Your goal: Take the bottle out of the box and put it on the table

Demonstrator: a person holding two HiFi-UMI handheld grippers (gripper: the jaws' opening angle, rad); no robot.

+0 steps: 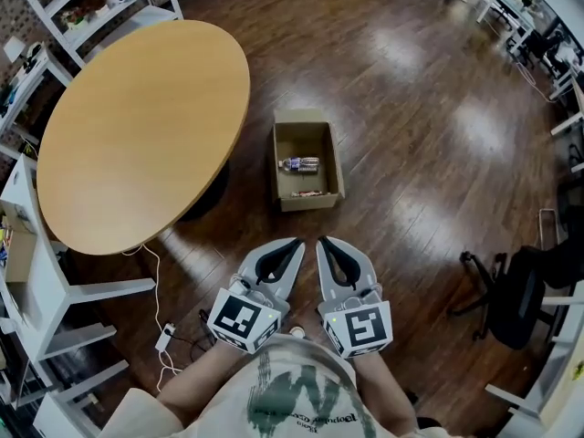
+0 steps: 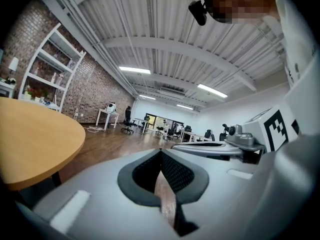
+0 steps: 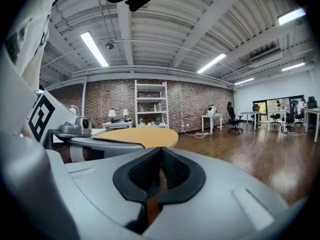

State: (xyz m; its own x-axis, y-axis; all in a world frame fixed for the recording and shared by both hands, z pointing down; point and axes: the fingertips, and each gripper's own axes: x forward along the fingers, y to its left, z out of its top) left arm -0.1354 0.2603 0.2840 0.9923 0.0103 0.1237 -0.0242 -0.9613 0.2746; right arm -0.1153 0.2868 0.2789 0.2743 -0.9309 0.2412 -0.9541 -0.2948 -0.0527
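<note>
A clear plastic bottle lies on its side inside an open cardboard box on the wooden floor. The round wooden table stands to the box's left. My left gripper and right gripper are held side by side close to my body, well short of the box, both shut and empty. In the left gripper view the left gripper has its jaws together, with the table at the left. The right gripper in its own view is also shut, with the table ahead.
White shelving stands behind the table and a white rack at its near left. A cable and power plug lie on the floor. A black office chair stands at the right, with desks at the far right.
</note>
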